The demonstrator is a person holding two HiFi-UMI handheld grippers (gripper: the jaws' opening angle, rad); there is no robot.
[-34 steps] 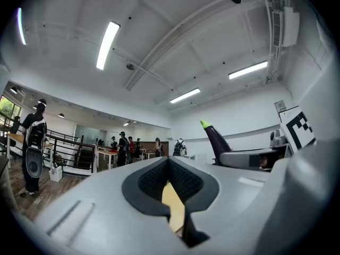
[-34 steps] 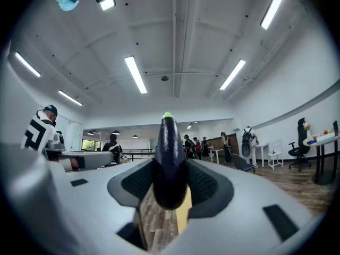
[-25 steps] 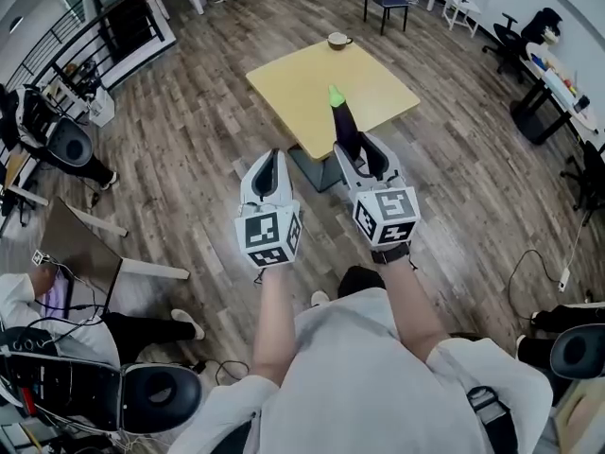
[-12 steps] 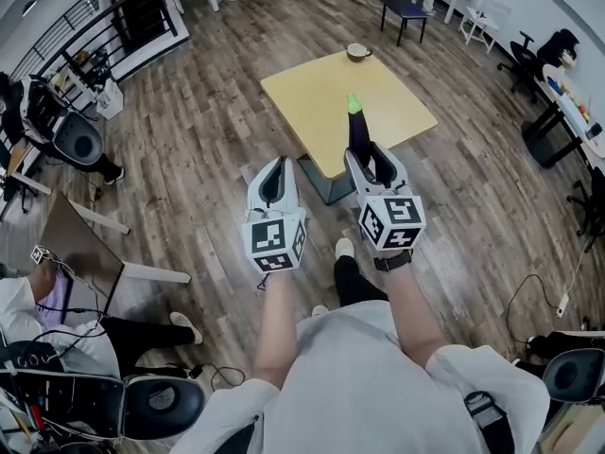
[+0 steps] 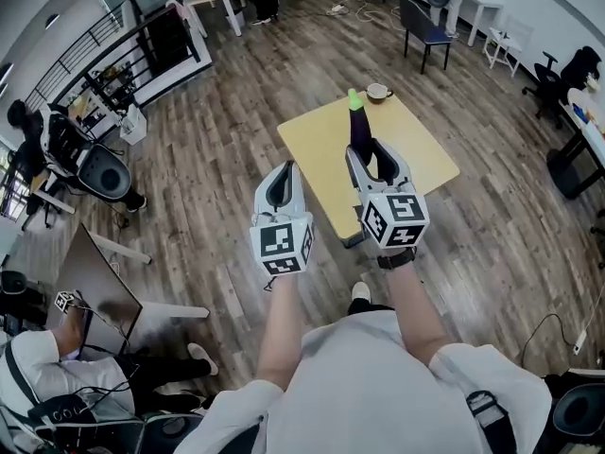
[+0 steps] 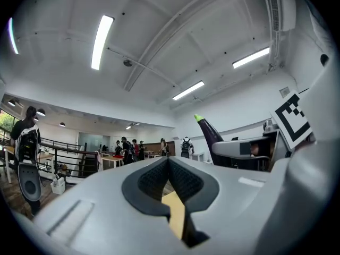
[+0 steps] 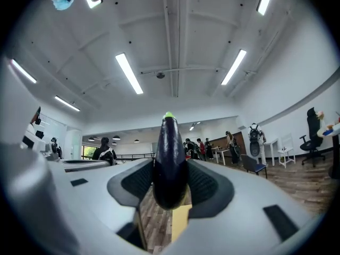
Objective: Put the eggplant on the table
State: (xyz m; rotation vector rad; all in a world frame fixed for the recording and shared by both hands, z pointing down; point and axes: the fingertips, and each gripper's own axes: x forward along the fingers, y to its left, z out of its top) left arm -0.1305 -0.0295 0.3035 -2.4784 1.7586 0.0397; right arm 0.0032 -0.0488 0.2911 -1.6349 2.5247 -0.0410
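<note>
Right gripper (image 5: 367, 152): jaws spread wide and clamped on the eggplant (image 7: 169, 158), with the dark pads pressing its purple sides. The fat end sits down between the jaws, and the green stem tip points forward, away from me.

Left gripper (image 5: 282, 173): nothing in it. The pads are drawn together at the tips as far as I can judge, with only a sliver of yellow showing lower down.

I hold both out in front of me, side by side, not touching.

In the head view the eggplant lies over the yellow table (image 5: 321, 149), off its surface. Its stem tip is near the cup (image 5: 379, 93) at the far edge. Wooden floor (image 5: 217, 140) all round the table.
</note>
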